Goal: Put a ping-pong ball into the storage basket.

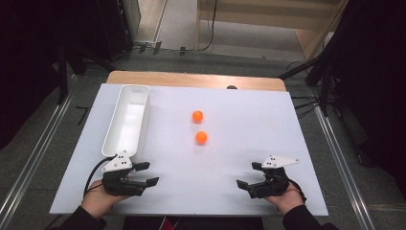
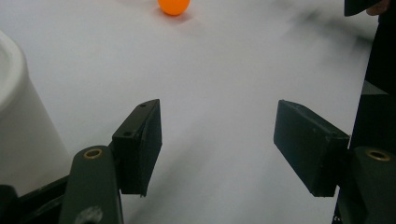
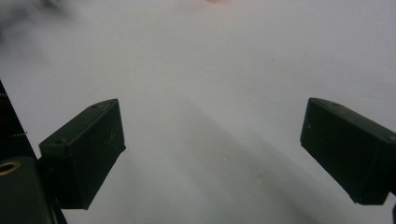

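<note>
Two orange balls lie near the middle of the white table: the far ball [image 1: 197, 116] and the near ball [image 1: 201, 137]. A long white bin [image 1: 127, 120] stands at the left. My left gripper [image 1: 148, 173] rests at the near left, just below the bin's near end, jaws apart with nothing between them. In the left gripper view an orange ball [image 2: 173, 5] sits far ahead of that gripper [image 2: 217, 135], with the bin's wall [image 2: 21, 126] at the left. My right gripper [image 1: 250, 175] rests at the near right, open and empty; its own view shows its jaws [image 3: 212, 149] over bare table.
The white table top [image 1: 239, 143] lies on a wooden desk whose far edge [image 1: 191, 79] shows behind it. Dark stands and cables crowd the floor on both sides. The person's hands come in at the table's near edge.
</note>
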### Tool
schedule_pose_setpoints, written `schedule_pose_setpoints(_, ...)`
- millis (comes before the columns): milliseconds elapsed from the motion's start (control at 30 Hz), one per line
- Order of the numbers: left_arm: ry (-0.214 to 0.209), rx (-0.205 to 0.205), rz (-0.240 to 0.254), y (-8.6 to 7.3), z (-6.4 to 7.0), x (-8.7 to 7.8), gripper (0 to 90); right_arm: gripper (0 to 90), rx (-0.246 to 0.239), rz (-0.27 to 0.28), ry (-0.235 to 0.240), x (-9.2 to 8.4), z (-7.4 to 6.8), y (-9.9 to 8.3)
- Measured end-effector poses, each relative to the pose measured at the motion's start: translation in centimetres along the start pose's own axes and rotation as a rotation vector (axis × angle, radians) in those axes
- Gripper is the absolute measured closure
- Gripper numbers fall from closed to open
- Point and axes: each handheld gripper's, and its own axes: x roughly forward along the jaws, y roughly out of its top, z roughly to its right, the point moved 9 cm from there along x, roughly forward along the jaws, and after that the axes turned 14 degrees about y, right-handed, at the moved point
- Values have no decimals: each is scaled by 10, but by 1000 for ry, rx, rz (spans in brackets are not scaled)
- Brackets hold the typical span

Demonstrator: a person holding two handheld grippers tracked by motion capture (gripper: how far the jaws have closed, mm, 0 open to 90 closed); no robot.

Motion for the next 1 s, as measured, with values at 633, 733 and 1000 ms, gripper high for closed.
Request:
schedule_pose_setpoints(633,3,-9,-8,-1,0,1,330,51,1,0,0,0,0,0)
schedule_pose_setpoints(733,8,-10,-10,0,-1,1,330,51,-1,0,-1,0,0,0)
schedule_pose_setpoints(1000,23,2,-28,-1,-1,3,317,51,-2,-2,4,1,0,-1)
